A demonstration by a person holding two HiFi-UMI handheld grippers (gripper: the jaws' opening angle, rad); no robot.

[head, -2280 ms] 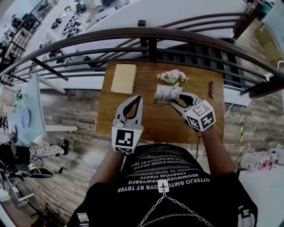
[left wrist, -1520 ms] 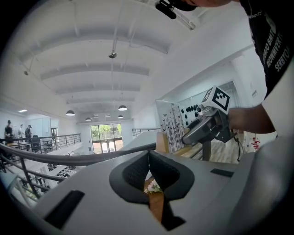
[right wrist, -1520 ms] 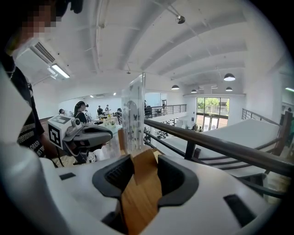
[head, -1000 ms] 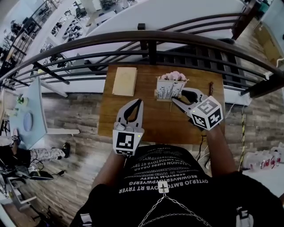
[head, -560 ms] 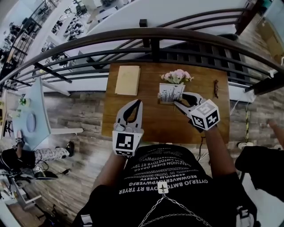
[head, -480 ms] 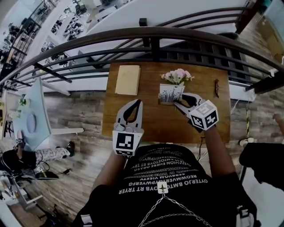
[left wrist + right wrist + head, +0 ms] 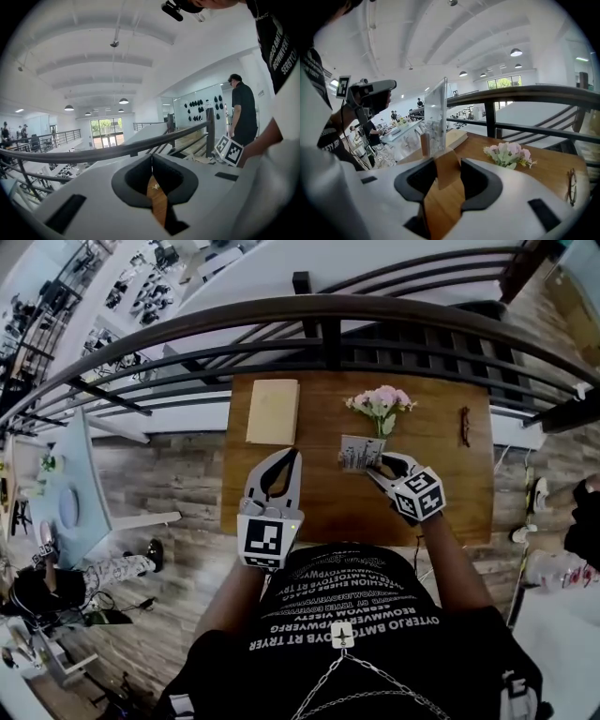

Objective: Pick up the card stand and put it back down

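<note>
The card stand (image 7: 359,452), a clear upright panel (image 7: 436,117) on a small wooden base (image 7: 447,171), is low over the wooden table (image 7: 319,502), just in front of the flowers. My right gripper (image 7: 377,463) comes at it from the right and is shut on the wooden base, which sits between the dark pads (image 7: 480,180). Whether the base touches the tabletop I cannot tell. My left gripper (image 7: 292,452) hovers over the table's left middle, shut with nothing in it (image 7: 151,157), about a hand's width left of the stand.
A bunch of pink flowers (image 7: 380,401) lies behind the stand. A tan book (image 7: 273,411) is at the table's back left, and a pair of glasses (image 7: 465,426) at the back right. A dark railing (image 7: 319,310) runs along the far edge.
My right gripper has come down with the card stand, which now shows lower and nearer, apart from the flowers. The left gripper has barely shifted.
</note>
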